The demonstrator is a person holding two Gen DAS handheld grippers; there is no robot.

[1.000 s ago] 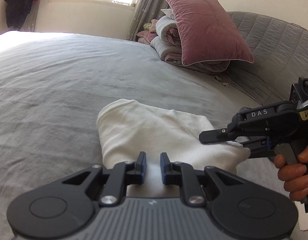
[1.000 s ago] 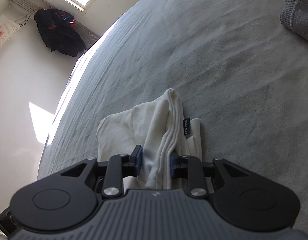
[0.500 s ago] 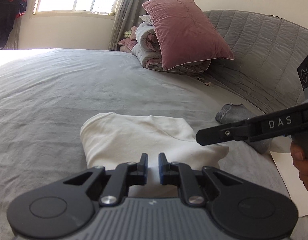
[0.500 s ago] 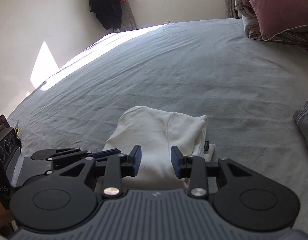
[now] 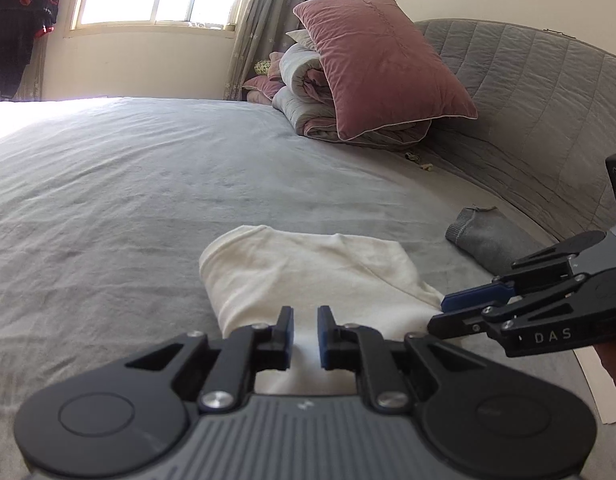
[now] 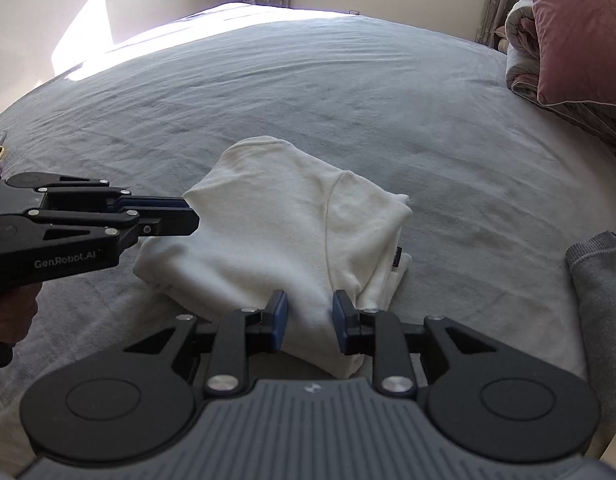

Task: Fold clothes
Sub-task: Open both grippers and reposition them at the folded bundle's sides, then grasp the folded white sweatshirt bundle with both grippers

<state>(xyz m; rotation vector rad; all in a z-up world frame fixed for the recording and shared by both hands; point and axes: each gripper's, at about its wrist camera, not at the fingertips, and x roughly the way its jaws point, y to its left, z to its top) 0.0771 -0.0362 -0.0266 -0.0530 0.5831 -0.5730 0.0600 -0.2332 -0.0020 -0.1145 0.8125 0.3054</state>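
Released since a second ago, white garment [image 6: 292, 232] lies folded on bed [image 6: 347, 92]; both tongs, left [image 5: 306, 334] and right [image 6: 309, 322], hover parted and empty, so only gentle smoothing seems needed.

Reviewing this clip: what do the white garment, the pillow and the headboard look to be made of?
White garment: soft matte knit, probably cotton jersey or fleece; thick rounded folds, sewn seam.
Pillow: mauve, velvet-like cover; shading shifts across the nap, with pale piping at the edge.
Headboard: grey quilted fabric, padded; stitched vertical channels. The fibre itself cannot be told.
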